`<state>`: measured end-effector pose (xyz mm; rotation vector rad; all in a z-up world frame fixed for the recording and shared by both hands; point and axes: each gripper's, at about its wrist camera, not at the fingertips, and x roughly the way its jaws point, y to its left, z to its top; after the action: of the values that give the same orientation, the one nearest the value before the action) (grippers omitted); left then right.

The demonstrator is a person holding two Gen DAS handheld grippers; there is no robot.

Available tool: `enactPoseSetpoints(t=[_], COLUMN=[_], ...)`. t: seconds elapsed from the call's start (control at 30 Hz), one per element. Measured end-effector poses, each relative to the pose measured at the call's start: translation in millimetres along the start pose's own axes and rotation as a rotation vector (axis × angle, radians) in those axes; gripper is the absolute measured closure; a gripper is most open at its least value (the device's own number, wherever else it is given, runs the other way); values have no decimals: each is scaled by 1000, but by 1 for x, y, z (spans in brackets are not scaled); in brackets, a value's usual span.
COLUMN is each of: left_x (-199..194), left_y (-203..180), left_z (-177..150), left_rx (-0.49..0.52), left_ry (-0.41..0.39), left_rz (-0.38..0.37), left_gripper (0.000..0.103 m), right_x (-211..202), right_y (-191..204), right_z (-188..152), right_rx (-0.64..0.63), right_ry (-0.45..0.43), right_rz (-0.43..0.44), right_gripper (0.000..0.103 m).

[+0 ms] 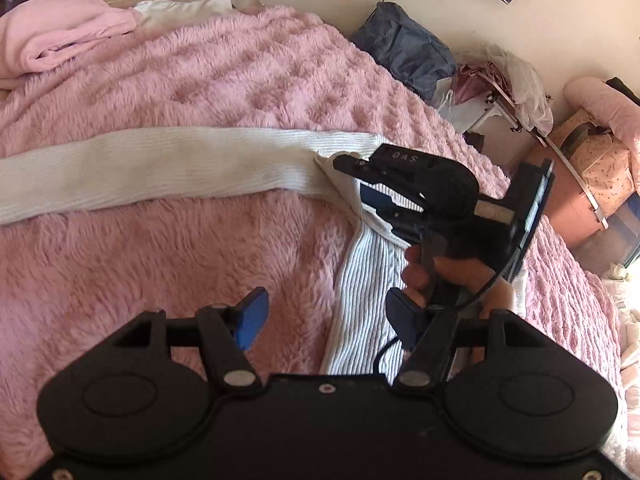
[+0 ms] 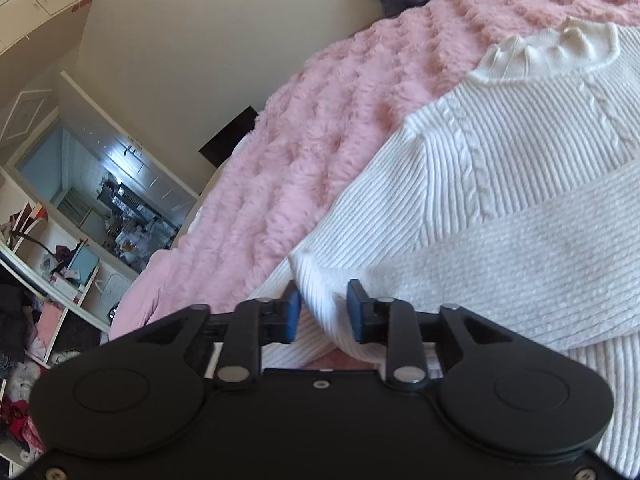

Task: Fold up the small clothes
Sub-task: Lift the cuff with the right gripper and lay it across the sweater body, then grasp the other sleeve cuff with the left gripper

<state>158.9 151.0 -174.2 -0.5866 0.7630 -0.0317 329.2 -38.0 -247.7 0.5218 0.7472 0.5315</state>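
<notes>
Your left gripper [image 1: 326, 320] hangs with its blue pads wide apart and nothing between them, above the fluffy pink blanket [image 1: 168, 264] and the hem of the white sweater [image 1: 360, 276]. Your right gripper [image 2: 323, 312] has a fold of that one sweater [image 2: 500, 184] bunched between its pads; they sit close on either side of the knit, but you cannot tell whether they actually pinch it. In the left view your right hand [image 1: 452, 276] covers the middle of the sweater, so only one sleeve [image 1: 160, 172] shows, stretched flat across the blanket. The collar [image 2: 560, 48] lies farther up the bed. Beyond, one pink garment [image 1: 60, 36] is heaped at the blanket's far edge. A blue-grey bag [image 1: 408, 48] sits by the wall; its contents are hidden.
</notes>
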Motion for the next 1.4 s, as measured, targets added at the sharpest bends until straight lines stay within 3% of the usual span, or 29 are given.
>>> enactPoseSetpoints(t=[0.07, 0.13, 0.23, 0.27, 0.37, 0.53, 0.73, 0.77, 0.83, 1.07, 1.27, 1.33, 1.4], left_x=[3, 15, 45, 64, 103, 138, 160, 161, 165, 171, 138, 131, 136], left_y=[-5, -11, -14, -17, -11, -6, -10, -12, -16, -16, -44, -45, -40], left_z=[13, 29, 55, 66, 85, 87, 87, 86, 88, 100, 127, 134, 135], left_rx=[27, 63, 92, 99, 79, 63, 66, 70, 87, 41, 159, 173, 175], left_ry=[-28, -57, -90, -77, -33, -7, 0, -9, -5, -25, -167, -196, -187], left_rz=[-11, -37, -35, -4, -43, -1, -31, -35, -40, -124, -260, -286, -267], left_gripper=[35, 35, 35, 35, 35, 42, 47, 52, 102, 100, 100, 100, 100], right_x=[-17, -42, -85, -96, -123, -150, -162, -163, -165, -164, -154, -153, -151], right_y=[0, -2, -17, -24, -45, -76, -102, -105, -108, -119, -134, -134, -133], right_z=[3, 9, 25, 31, 41, 39, 30, 28, 28, 44, 60, 61, 60], right_rx=[13, 5, -63, -84, -131, -157, -107, -104, -114, -227, -182, -179, -181], right_ry=[-12, -55, -141, -165, -193, -194, -189, -191, -198, -222, -207, -223, -236], right_rz=[44, 47, -51, -90, -192, -313, -352, -360, -386, -476, -504, -510, -523], right_gripper=[68, 57, 51, 51, 50, 50, 50, 50, 50, 49, 49, 47, 43])
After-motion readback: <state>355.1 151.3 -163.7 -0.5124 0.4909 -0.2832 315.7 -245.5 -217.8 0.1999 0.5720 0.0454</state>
